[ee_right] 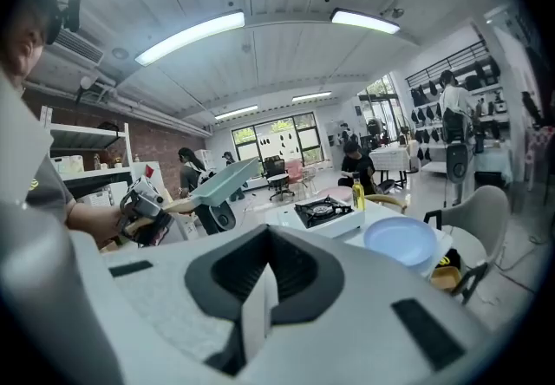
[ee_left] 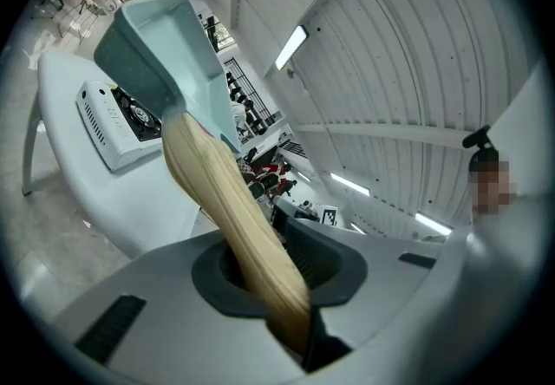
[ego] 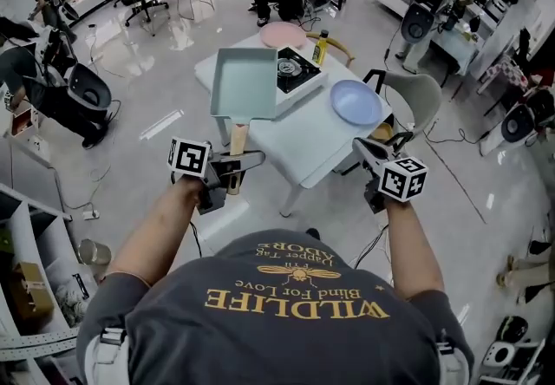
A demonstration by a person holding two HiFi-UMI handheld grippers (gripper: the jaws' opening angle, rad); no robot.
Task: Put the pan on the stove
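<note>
Clamping the pan handle, left gripper jaws hold it near the stove; right gripper jaws together.

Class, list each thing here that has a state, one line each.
pan: held in the air, not yet on stove
left gripper: shut on pan's handle
right gripper: shut, empty
stove: burner bare
blue plate: empty
pink plate: empty
oil bottle: upright

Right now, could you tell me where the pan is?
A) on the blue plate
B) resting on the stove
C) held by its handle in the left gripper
C: the left gripper grips the pan by its wooden handle, in the air, not on the stove.
</note>
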